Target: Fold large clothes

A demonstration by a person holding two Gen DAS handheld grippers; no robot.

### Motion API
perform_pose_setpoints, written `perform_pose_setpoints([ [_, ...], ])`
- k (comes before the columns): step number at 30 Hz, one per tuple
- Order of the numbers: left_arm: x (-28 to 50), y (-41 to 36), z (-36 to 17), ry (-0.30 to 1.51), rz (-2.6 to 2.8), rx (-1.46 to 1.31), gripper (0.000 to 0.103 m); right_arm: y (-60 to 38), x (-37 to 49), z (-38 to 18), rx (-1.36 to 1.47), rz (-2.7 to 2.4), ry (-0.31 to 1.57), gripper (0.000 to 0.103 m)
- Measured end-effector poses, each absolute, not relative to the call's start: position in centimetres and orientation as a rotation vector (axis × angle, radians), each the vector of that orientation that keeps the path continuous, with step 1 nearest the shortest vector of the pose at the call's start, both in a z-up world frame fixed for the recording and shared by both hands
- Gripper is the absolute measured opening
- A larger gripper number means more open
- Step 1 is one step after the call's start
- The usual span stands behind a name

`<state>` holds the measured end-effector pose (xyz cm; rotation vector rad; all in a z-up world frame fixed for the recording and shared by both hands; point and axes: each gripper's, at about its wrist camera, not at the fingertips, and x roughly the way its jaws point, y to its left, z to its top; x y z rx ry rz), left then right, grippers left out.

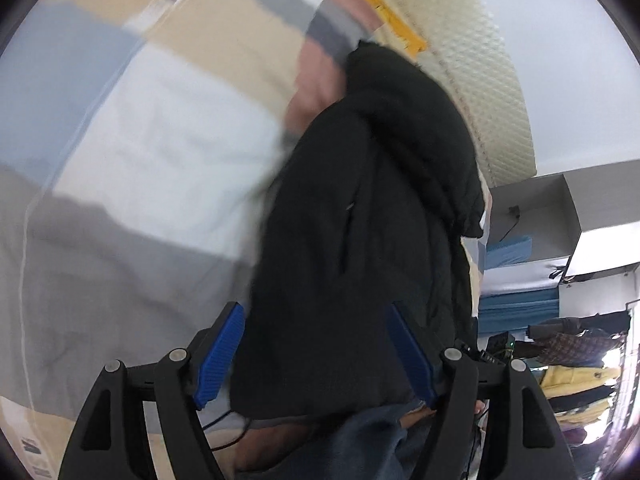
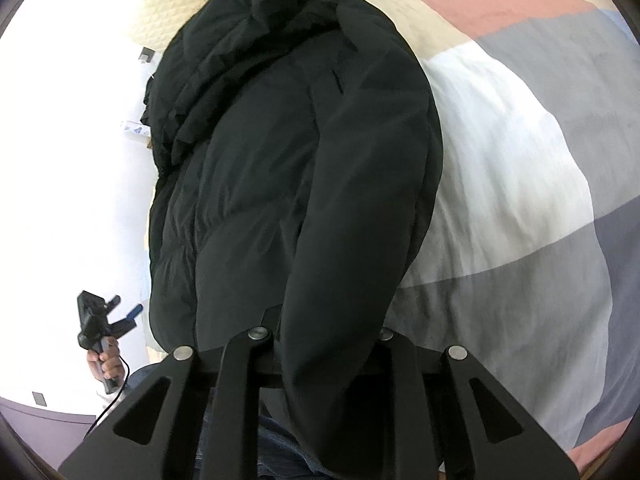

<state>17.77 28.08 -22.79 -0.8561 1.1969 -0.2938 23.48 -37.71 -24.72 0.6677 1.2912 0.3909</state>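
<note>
A black puffer jacket (image 1: 360,220) lies along the edge of a bed; it also fills the right wrist view (image 2: 288,152). My left gripper (image 1: 316,320) is open, its blue pads (image 1: 222,356) standing on either side of the jacket's near hem without closing on it. The left gripper also shows in the right wrist view (image 2: 128,314), held off the bed's side and apart from the jacket. My right gripper has the jacket's sleeve (image 2: 340,280) draped over it, which hides its fingers.
The bed has a patchwork cover (image 2: 520,160) of white, grey, beige and pink blocks. A quilted cream mattress edge (image 1: 472,60) runs past the jacket's far end. Clothes hang on a rack (image 1: 568,344) at the right. The person's jeans (image 1: 372,440) are close below.
</note>
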Motion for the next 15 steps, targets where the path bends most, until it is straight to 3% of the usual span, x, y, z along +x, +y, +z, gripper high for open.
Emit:
perform_pose_setpoints([
  [10,18.2,26.5,-28.0,1.35,-0.312,-0.811,0.073,-38.3,23.8,-26.2,0.708,0.347,1.356,0.026],
  [15,18.4,25.0,-27.9,1.337,-0.422,-0.823,0.072,-38.0,23.7,-26.2,0.687,0.339,1.361,0.026],
])
